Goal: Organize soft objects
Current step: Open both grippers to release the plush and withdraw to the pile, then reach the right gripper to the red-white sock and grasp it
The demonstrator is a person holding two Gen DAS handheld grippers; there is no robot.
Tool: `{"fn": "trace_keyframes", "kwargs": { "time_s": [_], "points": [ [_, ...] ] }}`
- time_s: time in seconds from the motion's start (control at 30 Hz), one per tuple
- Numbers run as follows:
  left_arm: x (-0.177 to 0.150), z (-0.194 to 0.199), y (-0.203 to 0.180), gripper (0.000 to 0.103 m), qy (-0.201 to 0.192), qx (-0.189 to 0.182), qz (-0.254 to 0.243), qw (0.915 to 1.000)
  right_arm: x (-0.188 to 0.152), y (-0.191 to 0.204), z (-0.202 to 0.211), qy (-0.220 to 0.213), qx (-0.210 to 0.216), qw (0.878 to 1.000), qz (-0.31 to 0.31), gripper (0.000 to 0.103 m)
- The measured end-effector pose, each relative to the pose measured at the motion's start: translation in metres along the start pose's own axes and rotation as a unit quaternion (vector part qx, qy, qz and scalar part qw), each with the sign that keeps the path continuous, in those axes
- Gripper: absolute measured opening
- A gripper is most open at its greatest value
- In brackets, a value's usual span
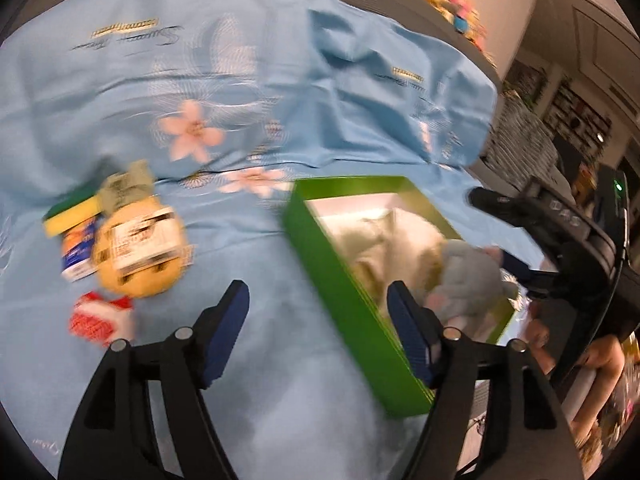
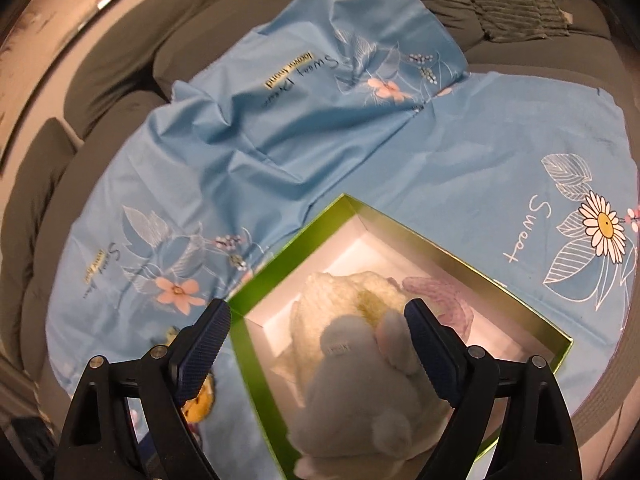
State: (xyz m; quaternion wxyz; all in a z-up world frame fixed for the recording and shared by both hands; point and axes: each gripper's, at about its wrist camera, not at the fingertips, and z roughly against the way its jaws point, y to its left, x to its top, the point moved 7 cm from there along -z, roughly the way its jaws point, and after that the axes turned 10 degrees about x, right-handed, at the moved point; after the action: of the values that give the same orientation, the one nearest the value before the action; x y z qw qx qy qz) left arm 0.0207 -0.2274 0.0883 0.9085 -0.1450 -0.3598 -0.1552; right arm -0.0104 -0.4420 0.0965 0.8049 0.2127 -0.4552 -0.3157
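Plush toys (image 2: 360, 368) lie inside the green box (image 2: 256, 364) on the blue sheet (image 2: 460, 168); both the left gripper (image 1: 320, 320) and right gripper (image 2: 318, 344) gape wide, seemingly empty, above its near rim.

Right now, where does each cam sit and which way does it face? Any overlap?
Left wrist: on the left gripper, angled down at the blue sheet with loose yellow plush and green box; own open fingers, right gripper at frame right.
Right wrist: on the right gripper, angled down into the box at the grey plush; own open fingers.
Shared: box, grey plush, sheet.
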Motion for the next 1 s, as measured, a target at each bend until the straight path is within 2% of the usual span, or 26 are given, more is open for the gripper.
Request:
{"fn": "trace_keyframes", "kwargs": {
  "time_s": [0.07, 0.27, 0.5, 0.6, 0.67, 0.77, 0.93, 1.0],
  "points": [
    [-0.005, 0.009, 0.027, 0.081, -0.004, 0.021, 0.019, 0.9996, 0.0, 0.007, 0.002, -0.004, 0.003, 1.0, 0.01, 0.089],
    [-0.029, 0.028, 0.098, 0.084, -0.001, 0.086, 0.059, 0.9945, -0.007, 0.022, -0.004, 0.007, -0.005, 0.999, 0.041, 0.09],
    [-0.068, 0.036, 0.183, 0.084, 0.025, 0.152, 0.121, 0.9806, -0.021, 0.048, -0.009, 0.013, -0.014, 0.996, 0.091, 0.09],
    [-0.078, 0.038, 0.203, 0.085, 0.018, 0.151, 0.154, 0.9763, -0.033, 0.072, -0.012, 0.019, 0.025, 0.994, 0.108, 0.091],
    [-0.082, 0.035, 0.208, 0.085, 0.019, 0.142, 0.161, 0.9765, -0.045, 0.093, -0.016, 0.03, 0.058, 0.99, 0.122, 0.096],
    [-0.088, 0.028, 0.218, 0.085, 0.033, 0.143, 0.169, 0.9746, -0.073, 0.125, -0.028, 0.058, 0.091, 0.981, 0.158, 0.097],
    [-0.097, 0.022, 0.234, 0.085, 0.052, 0.16, 0.179, 0.9694, -0.138, 0.173, -0.068, 0.131, 0.131, 0.964, 0.191, 0.097],
    [-0.099, 0.023, 0.238, 0.085, 0.055, 0.165, 0.179, 0.9683, -0.161, 0.186, -0.083, 0.153, 0.132, 0.958, 0.206, 0.097]
  ]
}}
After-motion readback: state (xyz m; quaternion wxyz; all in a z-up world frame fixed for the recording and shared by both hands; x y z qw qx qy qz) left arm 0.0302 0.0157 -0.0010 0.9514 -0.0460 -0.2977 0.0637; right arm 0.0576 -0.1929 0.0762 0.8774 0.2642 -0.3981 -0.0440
